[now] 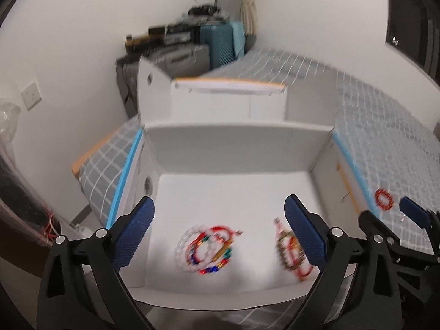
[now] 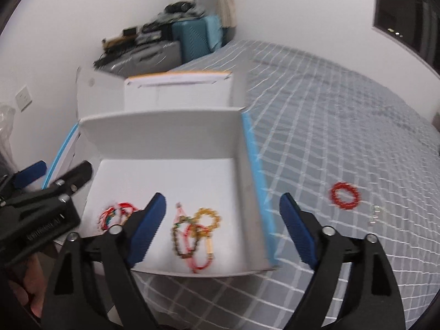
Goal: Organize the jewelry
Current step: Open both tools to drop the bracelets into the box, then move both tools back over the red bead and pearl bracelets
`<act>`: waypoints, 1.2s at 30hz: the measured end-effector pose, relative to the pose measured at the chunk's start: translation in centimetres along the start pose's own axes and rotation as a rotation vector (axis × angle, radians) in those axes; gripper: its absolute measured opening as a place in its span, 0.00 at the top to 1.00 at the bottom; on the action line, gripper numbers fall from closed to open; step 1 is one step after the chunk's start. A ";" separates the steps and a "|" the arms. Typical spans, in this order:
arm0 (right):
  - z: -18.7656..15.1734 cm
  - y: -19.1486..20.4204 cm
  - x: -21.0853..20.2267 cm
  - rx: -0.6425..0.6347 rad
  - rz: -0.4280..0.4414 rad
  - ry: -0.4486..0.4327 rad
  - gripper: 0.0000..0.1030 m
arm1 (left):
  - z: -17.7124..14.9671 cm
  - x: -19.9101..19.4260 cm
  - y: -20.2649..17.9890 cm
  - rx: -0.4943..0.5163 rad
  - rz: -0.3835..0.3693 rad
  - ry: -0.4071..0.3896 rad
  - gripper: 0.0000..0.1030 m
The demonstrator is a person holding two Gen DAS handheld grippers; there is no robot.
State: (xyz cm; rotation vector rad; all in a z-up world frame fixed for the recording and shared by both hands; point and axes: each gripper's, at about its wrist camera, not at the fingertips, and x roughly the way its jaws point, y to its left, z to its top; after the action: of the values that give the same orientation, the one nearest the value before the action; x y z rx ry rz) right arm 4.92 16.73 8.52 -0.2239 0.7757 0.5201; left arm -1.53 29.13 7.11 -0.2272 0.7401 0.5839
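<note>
You were between placements: both grippers' jaws stood wide open and empty above the shallow white cardboard box (image 2: pixel 247 165) on the grey checked bed (image 2: pixel 343 123). Below your left gripper (image 1: pixel 220 225), the tangle of white, red and multicoloured bead bracelets (image 1: pixel 206 250) lay in the box between its jaws. Below your right gripper (image 2: pixel 222 220), the amber and brown bead strands (image 2: pixel 195 233) lay inside its left jaw. The red bead ring (image 2: pixel 345 195) sat outside the box, beyond the right jaw; I judged it needed fetching next.
</note>
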 end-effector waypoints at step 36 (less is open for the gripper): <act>-7.3 -29.8 7.3 0.291 -0.223 0.103 0.11 | -3.2 11.7 -32.5 0.276 -0.294 0.124 0.06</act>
State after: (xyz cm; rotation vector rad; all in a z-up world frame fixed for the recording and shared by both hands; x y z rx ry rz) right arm 20.47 -8.73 -1.63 -0.0652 0.9043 0.1822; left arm 22.20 6.16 -3.51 -0.1133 0.8791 0.1860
